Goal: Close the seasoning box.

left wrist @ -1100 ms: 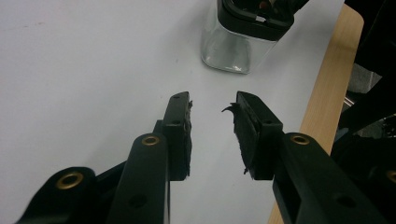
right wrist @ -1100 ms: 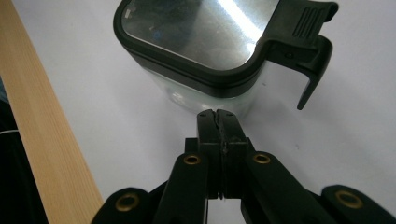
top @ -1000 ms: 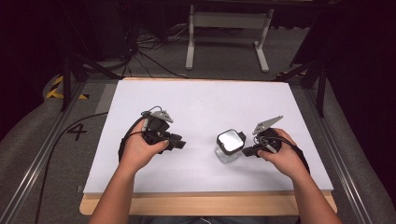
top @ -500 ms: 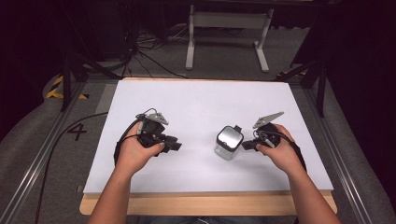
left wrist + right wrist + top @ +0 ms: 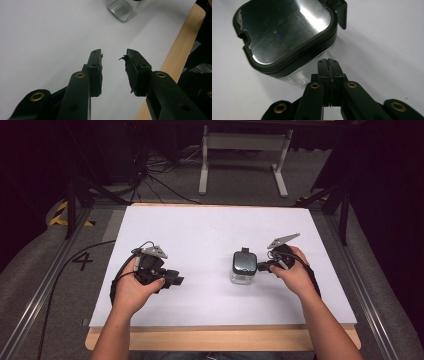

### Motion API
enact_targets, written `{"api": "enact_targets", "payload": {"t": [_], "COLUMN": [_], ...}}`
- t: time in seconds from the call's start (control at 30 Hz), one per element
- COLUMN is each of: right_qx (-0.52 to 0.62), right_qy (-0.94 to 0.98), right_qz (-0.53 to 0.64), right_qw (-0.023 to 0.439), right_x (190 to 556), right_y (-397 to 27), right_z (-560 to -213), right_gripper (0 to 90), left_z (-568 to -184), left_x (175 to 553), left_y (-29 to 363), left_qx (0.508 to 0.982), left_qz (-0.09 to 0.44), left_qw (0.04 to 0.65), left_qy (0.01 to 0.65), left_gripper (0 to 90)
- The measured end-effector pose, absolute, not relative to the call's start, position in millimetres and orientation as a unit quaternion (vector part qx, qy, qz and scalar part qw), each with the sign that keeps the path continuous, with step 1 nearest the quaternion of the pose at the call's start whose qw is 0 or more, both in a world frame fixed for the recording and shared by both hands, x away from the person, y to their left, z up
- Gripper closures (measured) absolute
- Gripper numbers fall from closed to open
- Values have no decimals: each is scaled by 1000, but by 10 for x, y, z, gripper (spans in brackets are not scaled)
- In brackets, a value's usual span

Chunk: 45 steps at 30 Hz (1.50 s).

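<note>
The jar (image 5: 244, 268) is standing upright on the white table (image 5: 210, 230), near the middle and a bit to the right; it is made of clear glass and is wearing a square dark lid (image 5: 284, 32) with a shiny top; the lid is sitting flat on the jar, and its little clip tabs are sticking out at the edges. The right gripper (image 5: 265, 266) is resting just beside the jar, its jaws pressed together with nothing between them, their tips right at the glass under the lid rim. The left gripper (image 5: 172, 280) is waiting well apart on the left, its jaws spread and holding nothing, pointing toward the jar. I am guessing the work is at an early step; the lid is on and nobody is gripping the jar, so grabbing it and working the lid are probably left to do. I am seeing no brand or label on the jar or lid; the mark beside the table (image 5: 82, 261) is looking like a 4.
</note>
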State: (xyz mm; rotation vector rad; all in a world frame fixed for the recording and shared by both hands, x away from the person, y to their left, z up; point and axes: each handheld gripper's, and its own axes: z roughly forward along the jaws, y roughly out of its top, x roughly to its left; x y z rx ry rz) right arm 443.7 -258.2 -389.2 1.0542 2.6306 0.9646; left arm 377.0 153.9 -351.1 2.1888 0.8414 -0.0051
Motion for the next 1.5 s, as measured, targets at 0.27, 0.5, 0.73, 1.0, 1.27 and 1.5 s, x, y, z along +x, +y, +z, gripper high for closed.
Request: {"api": "enact_targets", "payload": {"t": [0.27, 0.5, 0.73, 1.0, 1.27, 1.5], "right_qx": [352, 352, 361, 394, 412, 420], "right_qy": [872, 869, 852, 807, 793, 798], "right_qz": [330, 337, 365, 408, 412, 390], "right_qw": [87, 87, 103, 162, 178, 185], "right_x": [4508, 4513, 4402, 4201, 4104, 4096], "right_y": [-2547, -2549, -2725, -3067, -3389, -3579], "right_z": [-3933, -3944, -3741, -3432, -3369, -3444], "right_gripper": [900, 900, 896, 674, 559, 470], "left_z": [-3523, -3514, -3509, -3485, -3477, -3522], "left_x": [3731, 3740, 3800, 3887, 4000, 4113], "left_y": [1573, 1581, 1561, 1574, 1691, 1842], "left_qx": [858, 858, 858, 856, 843, 830], "left_qz": [-1, -1, -1, 12, 14, 31], "left_qw": [386, 388, 390, 391, 404, 413], "left_qy": [338, 337, 335, 339, 356, 373], "left_gripper": [665, 665, 662, 647, 636, 608]}}
